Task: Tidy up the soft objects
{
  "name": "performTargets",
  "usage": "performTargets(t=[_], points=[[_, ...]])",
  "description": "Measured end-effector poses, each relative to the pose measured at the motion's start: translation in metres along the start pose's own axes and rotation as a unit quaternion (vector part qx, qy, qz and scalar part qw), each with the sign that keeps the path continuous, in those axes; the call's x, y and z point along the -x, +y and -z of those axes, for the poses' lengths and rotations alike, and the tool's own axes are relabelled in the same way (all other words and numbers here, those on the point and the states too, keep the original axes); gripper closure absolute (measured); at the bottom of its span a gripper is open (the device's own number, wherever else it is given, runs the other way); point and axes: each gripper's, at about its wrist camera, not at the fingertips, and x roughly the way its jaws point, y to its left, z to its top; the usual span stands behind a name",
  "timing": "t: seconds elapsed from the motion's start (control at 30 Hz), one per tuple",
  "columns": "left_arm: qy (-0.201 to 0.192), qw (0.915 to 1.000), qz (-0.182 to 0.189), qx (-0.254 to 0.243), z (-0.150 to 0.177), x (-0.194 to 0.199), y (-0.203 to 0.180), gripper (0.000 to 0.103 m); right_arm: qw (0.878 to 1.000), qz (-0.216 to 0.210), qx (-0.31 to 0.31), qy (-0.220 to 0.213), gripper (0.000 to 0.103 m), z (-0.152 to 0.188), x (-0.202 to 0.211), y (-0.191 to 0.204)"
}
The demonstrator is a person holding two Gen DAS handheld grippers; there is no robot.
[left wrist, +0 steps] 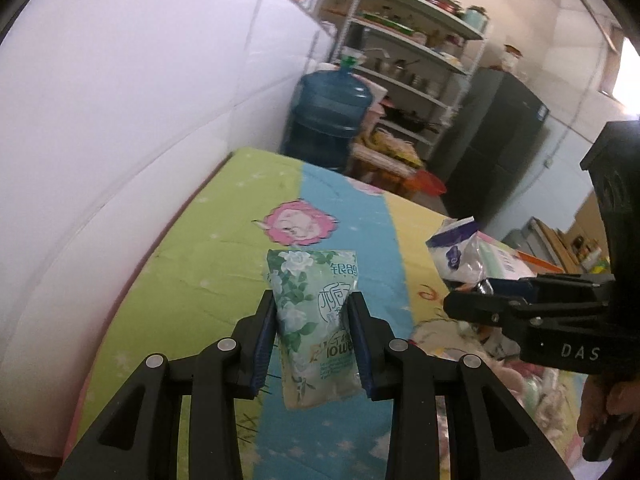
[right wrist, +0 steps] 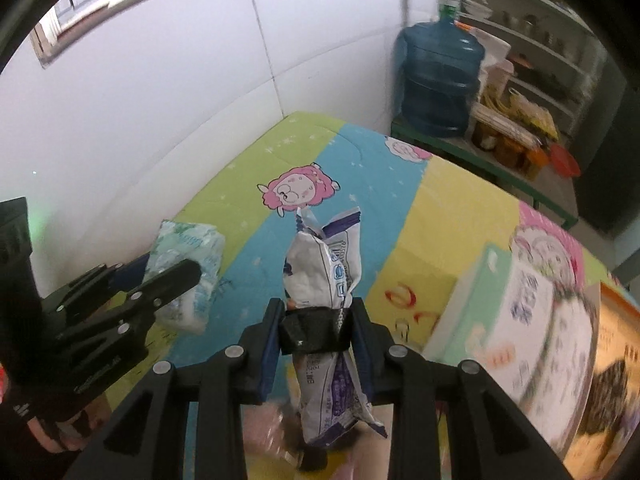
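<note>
In my left gripper point(left wrist: 314, 334) I clamp a green floral tissue pack point(left wrist: 316, 320). It hangs clear above the bed point(left wrist: 168, 280), over the blue stripe of the sheet, with its long axis running along my fingers and away from me. Just to its right, my right gripper point(right wrist: 318, 332) is clenched on a white and purple pack point(right wrist: 328, 280), crumpled at the waist, standing up past the pads, also off the bed. Both packs are already in hand, so I judge that the next move turns on the stacked packs point(right wrist: 520, 320) by the bed's right edge, nearer my right hand.
</note>
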Motion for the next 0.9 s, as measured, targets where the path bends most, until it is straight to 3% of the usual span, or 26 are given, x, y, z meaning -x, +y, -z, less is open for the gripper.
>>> performTargets(t=[0.53,0.9], points=[[0.032,0.9931,0.081,-0.079,0.035,0.052,-0.054,0.067,0.997,0.024,-0.075,-0.028,0.070,0.096,0.081,0.002],[0.047,0.9817,0.129,-0.132,0.050,0.071,-0.101,0.067,0.984,0.058,-0.162,-0.052,0.070,0.159,0.126,-0.020]])
